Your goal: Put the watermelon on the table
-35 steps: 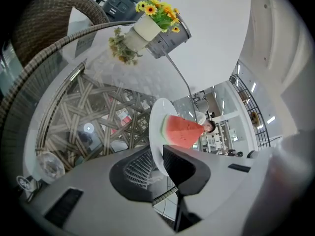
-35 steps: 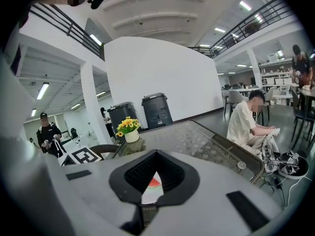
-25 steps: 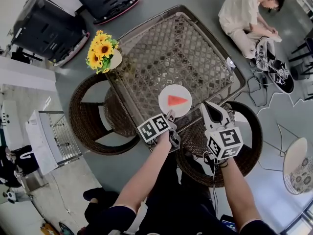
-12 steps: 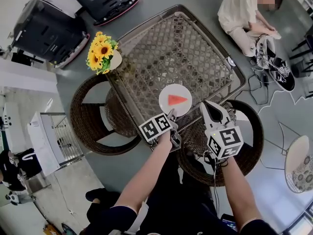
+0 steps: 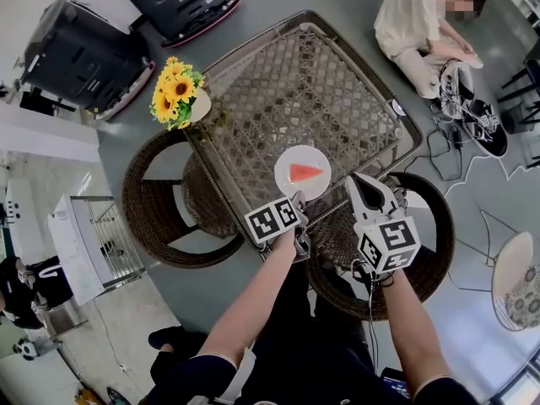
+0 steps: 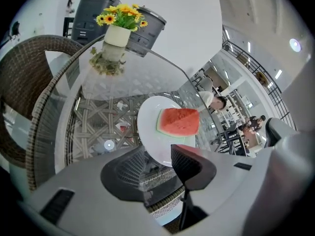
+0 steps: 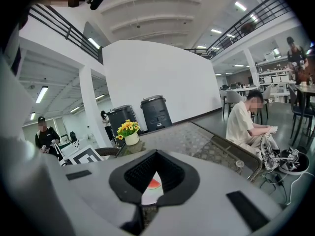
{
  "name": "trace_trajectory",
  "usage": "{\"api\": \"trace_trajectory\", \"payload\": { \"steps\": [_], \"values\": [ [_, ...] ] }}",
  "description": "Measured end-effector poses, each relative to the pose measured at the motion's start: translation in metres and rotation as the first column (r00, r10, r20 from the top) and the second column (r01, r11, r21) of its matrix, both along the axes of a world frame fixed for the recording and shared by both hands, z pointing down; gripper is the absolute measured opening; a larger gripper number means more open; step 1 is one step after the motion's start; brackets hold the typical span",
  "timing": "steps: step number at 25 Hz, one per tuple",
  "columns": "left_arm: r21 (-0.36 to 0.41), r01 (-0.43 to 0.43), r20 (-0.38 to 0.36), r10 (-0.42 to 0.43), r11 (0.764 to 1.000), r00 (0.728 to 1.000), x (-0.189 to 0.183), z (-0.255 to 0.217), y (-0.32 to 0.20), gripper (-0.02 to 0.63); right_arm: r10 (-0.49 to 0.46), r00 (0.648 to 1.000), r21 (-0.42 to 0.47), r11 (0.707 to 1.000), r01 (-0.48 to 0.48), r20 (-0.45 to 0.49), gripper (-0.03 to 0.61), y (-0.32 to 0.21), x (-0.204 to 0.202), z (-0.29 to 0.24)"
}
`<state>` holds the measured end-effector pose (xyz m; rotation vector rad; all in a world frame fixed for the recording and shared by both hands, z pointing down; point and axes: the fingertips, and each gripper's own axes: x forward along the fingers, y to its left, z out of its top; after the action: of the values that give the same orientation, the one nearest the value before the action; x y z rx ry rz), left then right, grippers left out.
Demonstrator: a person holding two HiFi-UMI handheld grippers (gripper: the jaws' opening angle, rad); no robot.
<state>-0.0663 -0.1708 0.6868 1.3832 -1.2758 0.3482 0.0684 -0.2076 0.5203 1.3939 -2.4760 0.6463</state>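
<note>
Newly opened left hand-held gripper (image 6: 158, 154) sits just before watermelon (image 6: 179, 122).

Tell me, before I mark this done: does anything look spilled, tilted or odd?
Nothing stands out. The watermelon slice lies on its white plate, flat on the glass-topped table, near its edge; the sunflower vase stands upright.

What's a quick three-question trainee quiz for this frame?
1. True or false: the red watermelon wedge lies directly on the glass-topped wicker table.
2. The white vase of yellow sunflowers stands: A) on a chair, B) at a table corner, C) on the floor.
3. What state is the left gripper in?
Key: 1 false, on the round white plate. 2 B. 3 open; its jaws have just been opening, plate rim between them, unclamped.
</note>
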Motion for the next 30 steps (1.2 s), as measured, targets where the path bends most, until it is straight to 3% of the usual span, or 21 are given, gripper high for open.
{"api": "trace_trajectory", "payload": {
  "steps": [11, 19, 23, 30],
  "values": [
    [0.003, -0.048, 0.033, 0.048, 0.999, 0.998, -0.004, -0.003, 0.005, 0.156, 0.006, 1.000, 0.013, 1.000, -0.006, 0.001, 0.003, 0.002, -0.002, -0.008],
    [0.093, -0.149, 0.113, 0.138, 0.984, 0.984, -0.010, -0.033, 0.008, 0.155, -0.003, 1.000, 0.036, 0.999, 0.002, 0.010, 0.003, 0.007, -0.012, -0.020],
    [0.159, -0.224, 0.153, 0.200, 0.962, 0.968, -0.014, -0.058, 0.010, 0.155, -0.009, 1.000, 0.050, 0.999, 0.008, 0.013, 0.003, 0.010, -0.020, -0.031],
    [0.273, -0.349, 0.224, 0.293, 0.897, 0.929, -0.018, -0.104, 0.019, 0.150, -0.008, 1.000, 0.065, 0.998, 0.007, 0.014, 0.003, 0.020, -0.027, -0.047]
  ]
}}
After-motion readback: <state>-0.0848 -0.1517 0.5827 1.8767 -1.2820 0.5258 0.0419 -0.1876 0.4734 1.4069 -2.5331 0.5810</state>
